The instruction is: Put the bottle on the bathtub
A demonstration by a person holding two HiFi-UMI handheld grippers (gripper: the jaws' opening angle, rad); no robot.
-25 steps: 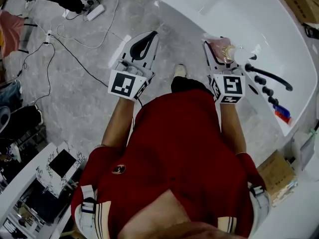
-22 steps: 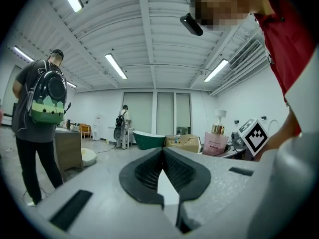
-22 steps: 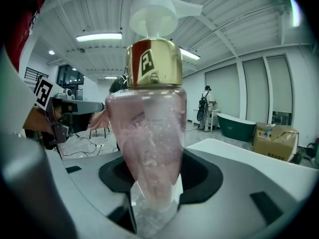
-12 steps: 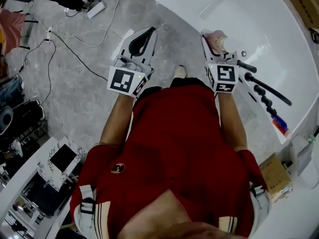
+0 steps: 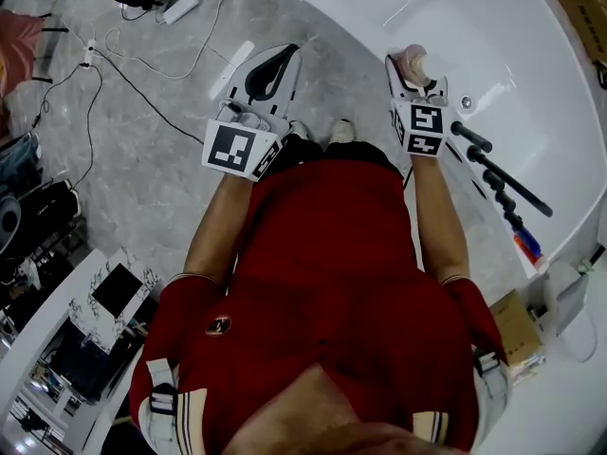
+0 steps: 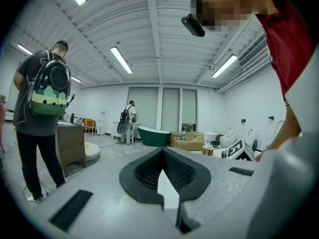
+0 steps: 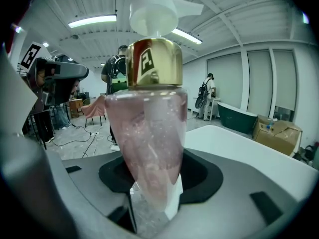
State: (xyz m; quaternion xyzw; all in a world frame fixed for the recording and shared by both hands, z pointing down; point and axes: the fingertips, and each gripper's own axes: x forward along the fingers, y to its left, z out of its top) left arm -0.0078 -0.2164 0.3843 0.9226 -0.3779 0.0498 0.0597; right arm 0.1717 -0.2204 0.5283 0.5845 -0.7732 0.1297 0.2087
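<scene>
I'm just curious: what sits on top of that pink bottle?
A gold collar with a white pump head above it. The base of the bottle is covered by the right gripper clamping it.

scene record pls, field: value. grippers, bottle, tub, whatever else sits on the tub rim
left gripper: jaws together, nothing between them, held over the floor
right gripper: jaws clamped on the bottle's lower end
bottle: pink translucent body, gold collar, white pump head; at the tub's near edge, contact with the tub cannot be told
bathtub: white, to the person's right
black tap fitting: on the tub rim, right of the right gripper
small red and blue item: on the rim, past the fitting
</scene>
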